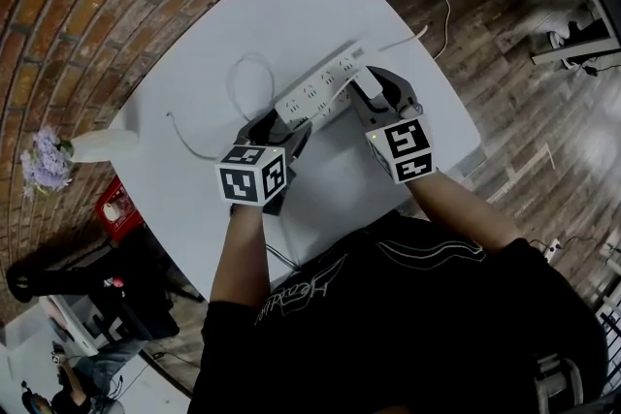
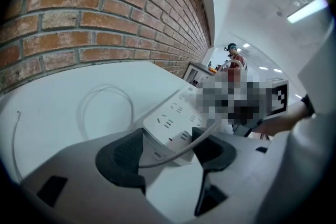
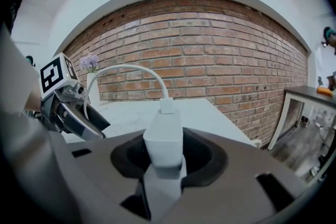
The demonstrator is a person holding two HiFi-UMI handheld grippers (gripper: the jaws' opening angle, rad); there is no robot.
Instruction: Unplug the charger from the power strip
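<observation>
**Charger pinched, strip pinned at one end**

One power strip [image 1: 315, 90] lies flat on the white table [image 1: 291, 5]. In the head view its long axis runs from 8 o'clock to 2 o'clock. One white charger [image 3: 164, 139] sits toward the strip's 2 o'clock end. In the right gripper view its long axis points to 12 o'clock, away from the camera. One white cable [image 3: 126, 68] leaves its far end and arches over toward 9 o'clock. No view shows whether the prongs are seated.

There are two grippers. The right gripper [image 3: 165, 157] pinches the charger by its two sides, with the body filling the gap between the pads. The left gripper [image 2: 168, 152] is closed on the strip's 8 o'clock end, a pad against each long edge. The charger's cable crosses between its jaws.

The strip's own cord [image 1: 243, 78] lies in one loop at the strip's 10 o'clock. One vase [image 1: 102, 145] of purple flowers [image 1: 44, 160] stands at the table's 9 o'clock edge, well apart.
</observation>
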